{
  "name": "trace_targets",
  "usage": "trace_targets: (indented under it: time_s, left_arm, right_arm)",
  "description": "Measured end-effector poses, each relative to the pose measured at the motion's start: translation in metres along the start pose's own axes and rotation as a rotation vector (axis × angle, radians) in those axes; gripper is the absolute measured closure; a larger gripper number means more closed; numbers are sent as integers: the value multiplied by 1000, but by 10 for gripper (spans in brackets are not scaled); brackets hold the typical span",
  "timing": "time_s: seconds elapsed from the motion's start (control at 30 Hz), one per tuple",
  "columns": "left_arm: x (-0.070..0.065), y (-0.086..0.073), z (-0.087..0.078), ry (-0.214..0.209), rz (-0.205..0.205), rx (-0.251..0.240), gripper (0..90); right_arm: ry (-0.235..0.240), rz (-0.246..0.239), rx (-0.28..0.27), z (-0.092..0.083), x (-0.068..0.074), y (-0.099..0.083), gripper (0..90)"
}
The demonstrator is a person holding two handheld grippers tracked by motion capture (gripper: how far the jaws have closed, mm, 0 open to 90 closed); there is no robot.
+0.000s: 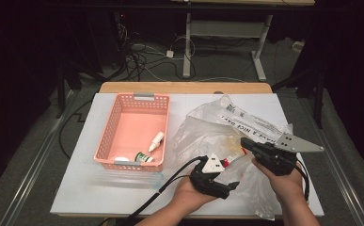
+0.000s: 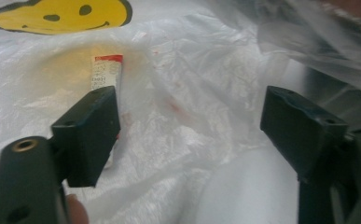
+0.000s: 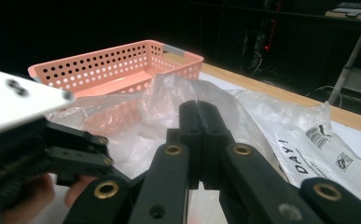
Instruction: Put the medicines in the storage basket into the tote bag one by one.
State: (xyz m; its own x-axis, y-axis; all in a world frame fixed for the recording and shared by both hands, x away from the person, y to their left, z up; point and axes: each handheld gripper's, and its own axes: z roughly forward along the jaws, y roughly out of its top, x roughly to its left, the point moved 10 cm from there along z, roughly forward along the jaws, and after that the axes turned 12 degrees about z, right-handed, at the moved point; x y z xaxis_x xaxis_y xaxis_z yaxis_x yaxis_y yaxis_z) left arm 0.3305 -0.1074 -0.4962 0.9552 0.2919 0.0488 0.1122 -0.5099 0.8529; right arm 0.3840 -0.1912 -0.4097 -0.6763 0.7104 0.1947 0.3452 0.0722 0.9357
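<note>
A crumpled clear plastic bag (image 1: 217, 127) with black print lies right of centre on the white table. My right gripper (image 1: 243, 142) is shut on a fold of its film, jaws pressed together (image 3: 199, 112), bag (image 3: 169, 98) bulging behind them. My left gripper (image 1: 231, 184) hovers at the bag's near side, open, with wide jaws (image 2: 190, 126) and only film (image 2: 178, 93) under them. A small white tube with a red end (image 2: 106, 72) lies inside the bag just beyond the left jaw, below a yellow smiley print (image 2: 57, 16).
A pink perforated basket (image 1: 106, 132) stands at the left and holds a white dropper bottle (image 1: 156, 141), a green-and-white bottle (image 1: 143, 157) and a white round item (image 1: 122, 159). A clear plastic piece (image 1: 128, 178) lies before it. The basket (image 3: 122, 65) lies beyond the bag.
</note>
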Motion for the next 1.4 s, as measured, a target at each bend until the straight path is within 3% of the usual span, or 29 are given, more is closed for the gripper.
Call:
trace_targets:
  time_s: [0.3,0.6,0.93,1.1,1.4]
  left_arm:
    - [-7,-9,-23,5,6,18,0]
    - [-9,-5,-55,12,25,-10,0]
    - [7,-2,-91,59,4,-37,0]
    - [23,-7,-107,99,-25,-43,0]
    - [60,-31,-127,204,-67,2,0]
  right_arm:
    - [-6,0,8,2,0,-2,900]
    - [-10,-2,11,2,-1,-4,900]
    - [-12,2,16,1,-2,-5,900]
    - [-11,2,16,1,-3,-6,900]
    - [-10,-3,16,0,-3,-6,900]
